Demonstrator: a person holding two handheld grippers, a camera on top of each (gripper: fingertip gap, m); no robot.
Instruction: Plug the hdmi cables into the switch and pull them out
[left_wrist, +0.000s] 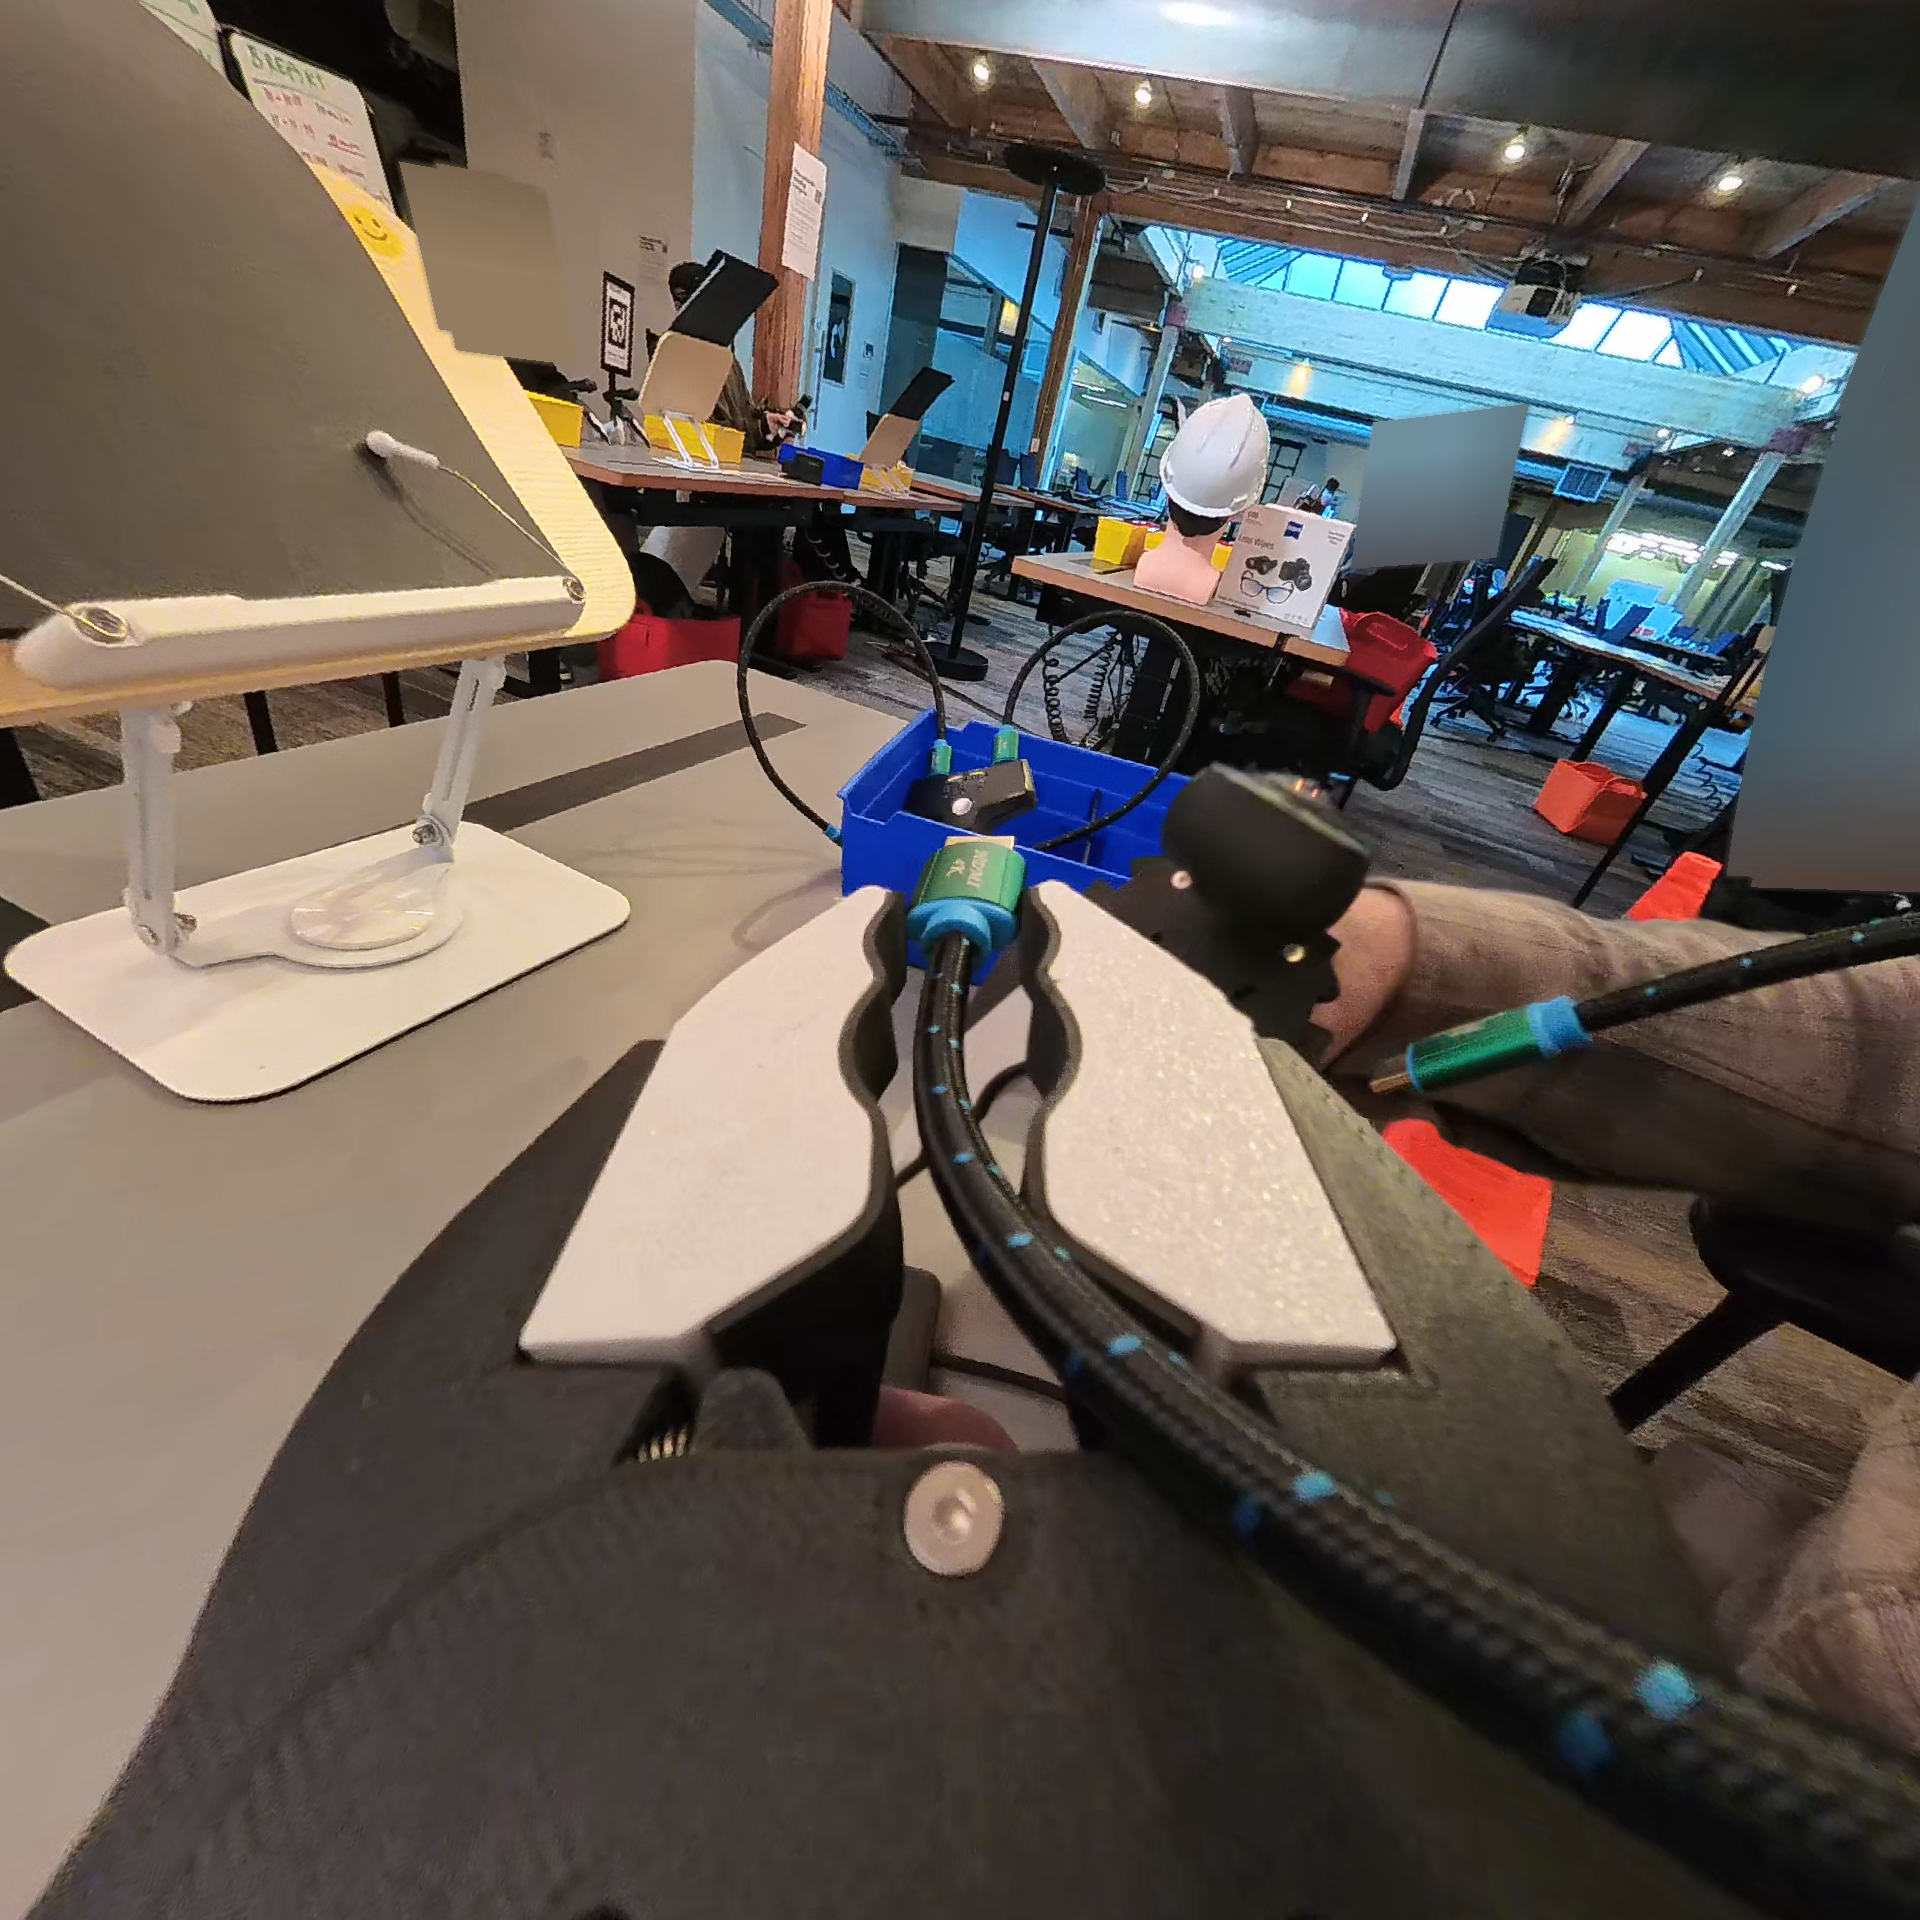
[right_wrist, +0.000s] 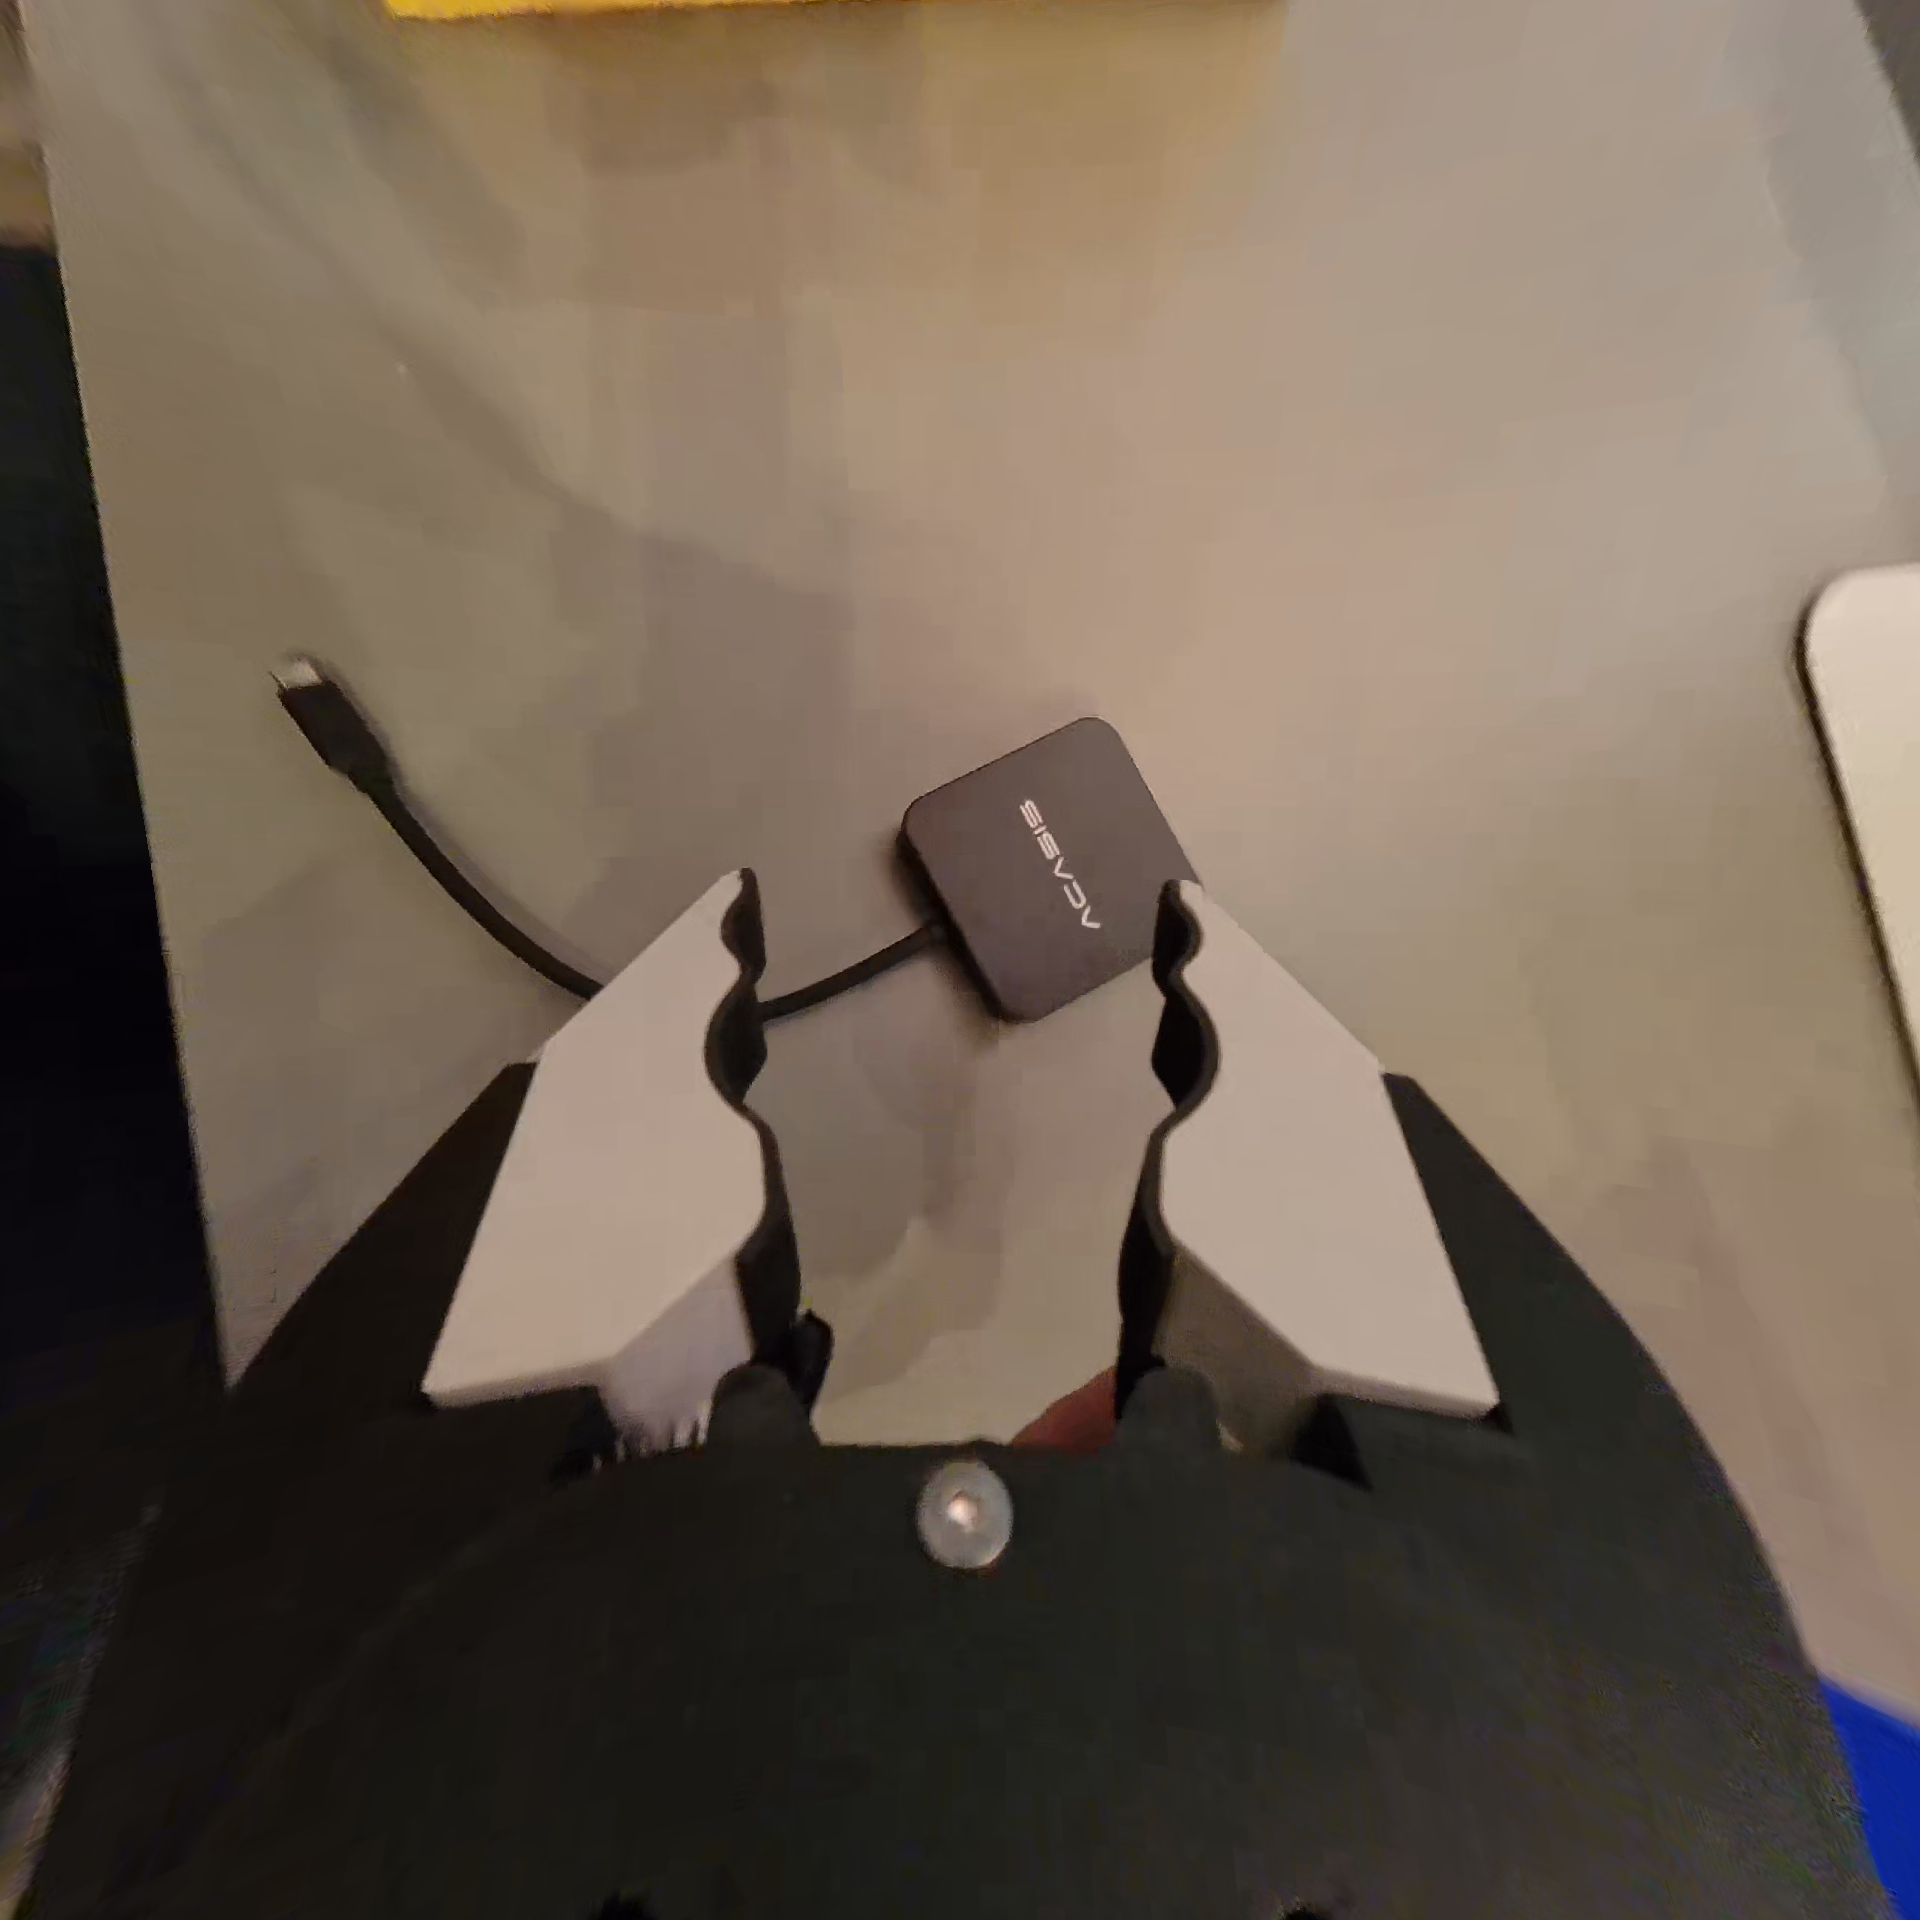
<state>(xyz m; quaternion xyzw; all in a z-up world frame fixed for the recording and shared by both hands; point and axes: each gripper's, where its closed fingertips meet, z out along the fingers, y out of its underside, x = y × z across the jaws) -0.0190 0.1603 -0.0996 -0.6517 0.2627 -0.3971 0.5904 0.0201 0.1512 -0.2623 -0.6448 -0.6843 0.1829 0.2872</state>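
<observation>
Showing both wrist views. Left gripper (left_wrist: 961, 920): fingers closed on the green plug (left_wrist: 971, 871) of a braided HDMI cable (left_wrist: 1039, 1226), whose length ran back between the fingers and left the frame at lower right, its far end cut off. A second green plug (left_wrist: 1475, 1051) hung loose at right, its cable cut off by the edge. The right gripper (left_wrist: 1262, 831) appeared beyond only as a dark rounded housing that hid its own fingers and part of the blue bin (left_wrist: 894, 800); the bin's contents, dark adapters and cable loops, were hard to make out. A white stand (left_wrist: 322, 935) stood on the grey surface (left_wrist: 312, 1195) at left.

Right gripper (right_wrist: 961, 894): fingers wide apart, empty, above the black switch (right_wrist: 1044, 868), which lay flat on the surface (right_wrist: 935, 416). One fingertip covered a corner of the switch; its ports were not visible. Its short lead (right_wrist: 436, 862) passed behind the other finger; the view was blurred
</observation>
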